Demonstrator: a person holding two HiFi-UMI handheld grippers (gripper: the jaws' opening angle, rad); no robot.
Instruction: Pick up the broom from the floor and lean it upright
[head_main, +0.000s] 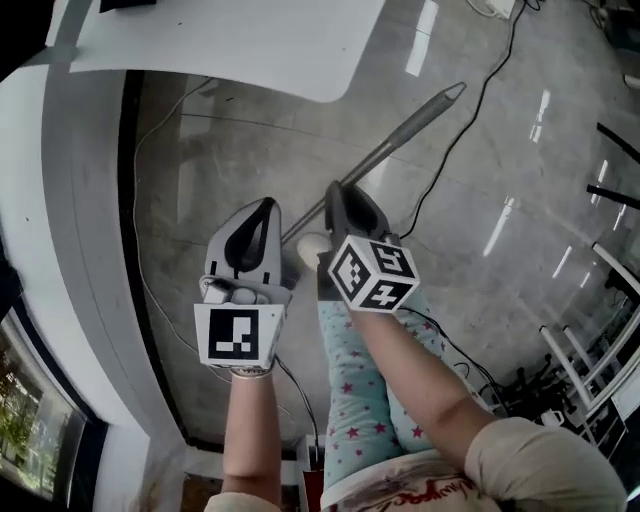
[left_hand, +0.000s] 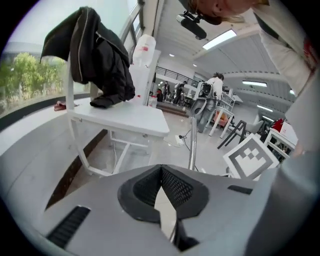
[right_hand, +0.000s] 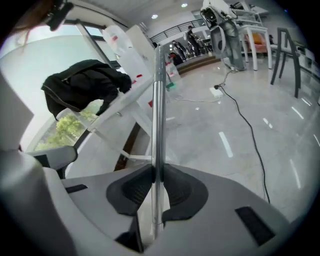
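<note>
1 of the 2 steps looks largely done: the right tool (right_hand: 156, 172) is pinching the broom handle (right_hand: 158, 100), its 2 pads pressed on the metal shaft from either side. The shaft runs straight out ahead of this tool, tilted up off the floor (head_main: 250, 150), with its tapered end well beyond the jaws. The brush end lies behind the tool on the person's side and shows in no view, so I cannot tell whether it is clear of the floor.

The left tool (left_hand: 160, 172) has its jaws pressed together at the tips with nothing between them. The handle stands just to its right and slightly ahead, apart from it. It takes no part in the grip.

What is left, as I judge it, is bringing the handle fully upright and resting it against something. The nearest candidate is the white surface (left_hand: 125, 117) ahead and to the left of both tools. A black cable (head_main: 480, 110) trails over the floor to the right of the right tool and could catch the brush end.

For containers, only 1 shows: a white jug-like one with a red label (left_hand: 144, 47) at the far edge of the surface, beside a black jacket (left_hand: 95, 55) draped there. Its contents cannot be made out.
</note>
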